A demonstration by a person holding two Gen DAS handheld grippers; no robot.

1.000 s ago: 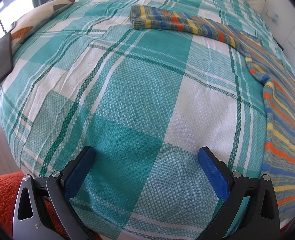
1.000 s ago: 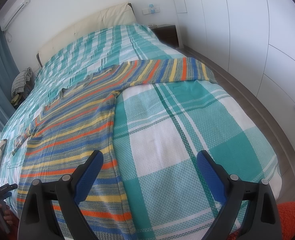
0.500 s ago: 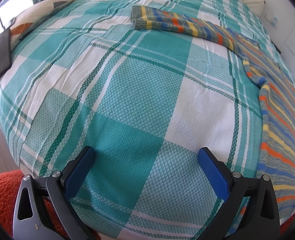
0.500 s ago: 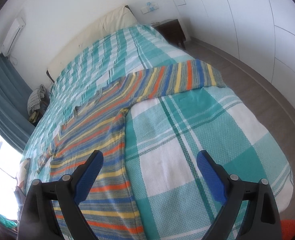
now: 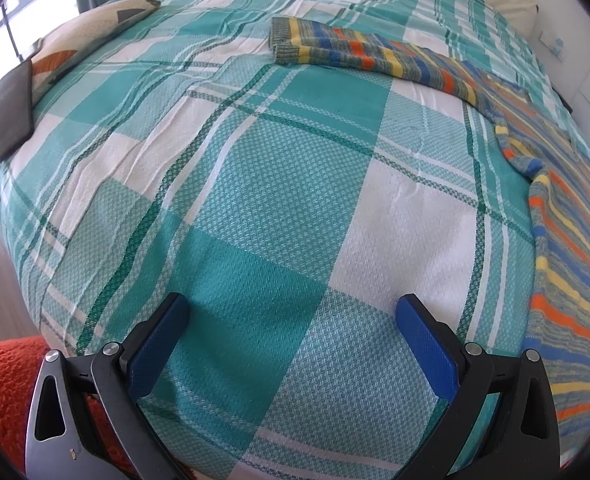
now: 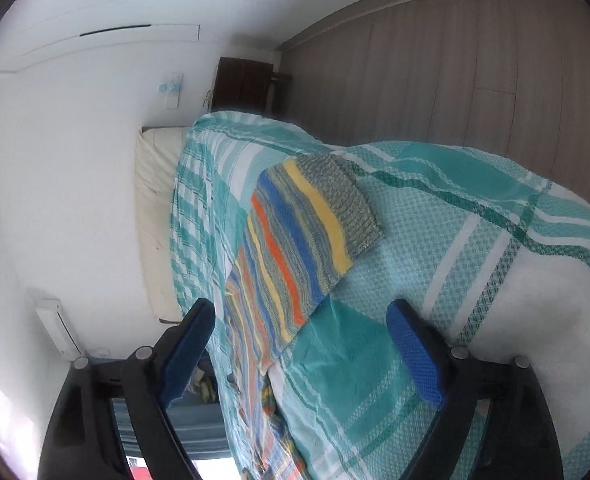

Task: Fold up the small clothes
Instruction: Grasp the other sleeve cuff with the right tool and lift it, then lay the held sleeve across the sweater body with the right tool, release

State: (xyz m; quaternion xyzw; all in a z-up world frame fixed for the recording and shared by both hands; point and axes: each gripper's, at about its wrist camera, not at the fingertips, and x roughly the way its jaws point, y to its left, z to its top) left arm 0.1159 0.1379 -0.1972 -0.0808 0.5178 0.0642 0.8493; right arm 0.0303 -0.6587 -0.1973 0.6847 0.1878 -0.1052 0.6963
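Striped sweater spread flat on the plaid bed

The knit sweater (image 5: 567, 216), banded orange, yellow and blue, lies sleeves outstretched on the teal bedspread (image 5: 279, 184); left gripper (image 5: 291, 344) and right gripper (image 6: 299, 344) hover spread, empty.

A home bedroom: plaid-covered bed (image 5: 255, 200), pillow (image 5: 507, 4), nightstand (image 6: 245, 84).

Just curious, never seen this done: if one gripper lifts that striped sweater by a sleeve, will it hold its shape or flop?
Probably flop. The sweater is a soft knit lying flat and following the bed's curve, so the rest would likely hang and drag. The sleeve looks thick and ribbed at the cuff, so the pads should grip it without much slipping. It seems light.
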